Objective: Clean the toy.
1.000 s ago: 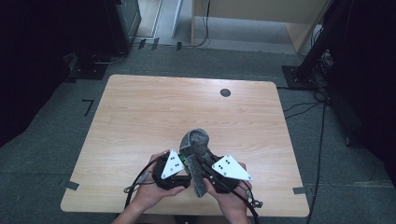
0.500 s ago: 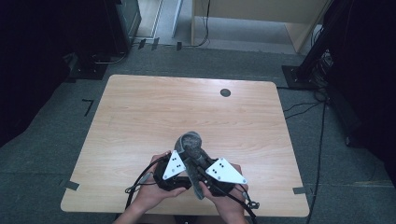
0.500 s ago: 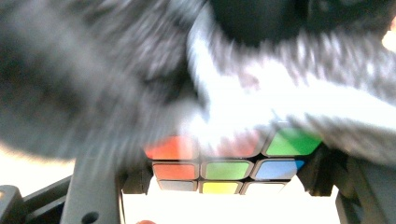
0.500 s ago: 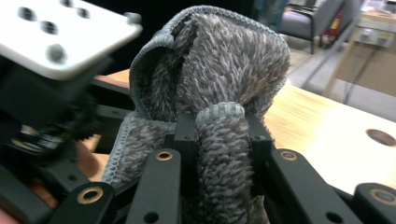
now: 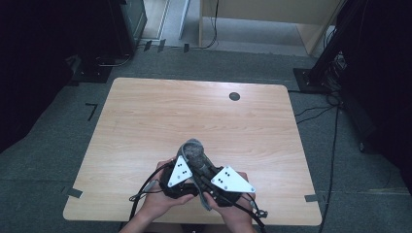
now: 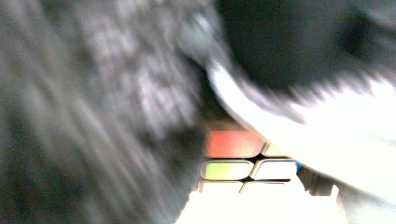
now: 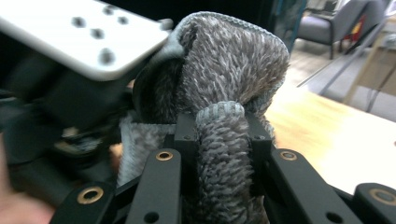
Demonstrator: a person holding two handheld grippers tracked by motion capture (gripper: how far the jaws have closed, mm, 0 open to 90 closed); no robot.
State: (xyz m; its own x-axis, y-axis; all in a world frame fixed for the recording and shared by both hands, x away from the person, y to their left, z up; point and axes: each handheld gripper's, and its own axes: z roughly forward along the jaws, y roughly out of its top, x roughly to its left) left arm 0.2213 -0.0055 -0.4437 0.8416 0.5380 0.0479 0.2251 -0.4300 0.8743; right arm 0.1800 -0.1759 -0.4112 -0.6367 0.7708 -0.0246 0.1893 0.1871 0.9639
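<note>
Both grippers, left gripper (image 5: 187,167) and right gripper (image 7: 219,135), have fingers clamped on the grey towel (image 7: 233,65)

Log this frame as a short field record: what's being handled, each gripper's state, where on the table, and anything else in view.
item: grey fluffy cloth, bunched up between both grippers
left gripper: shut on the cloth
right gripper: shut on a fold of the cloth, pinched between its jaws
location: near edge of the wooden table, centre
other: small dark round spot on the far side of the table; coloured cube faces seen past the cloth in the left gripper view
</note>
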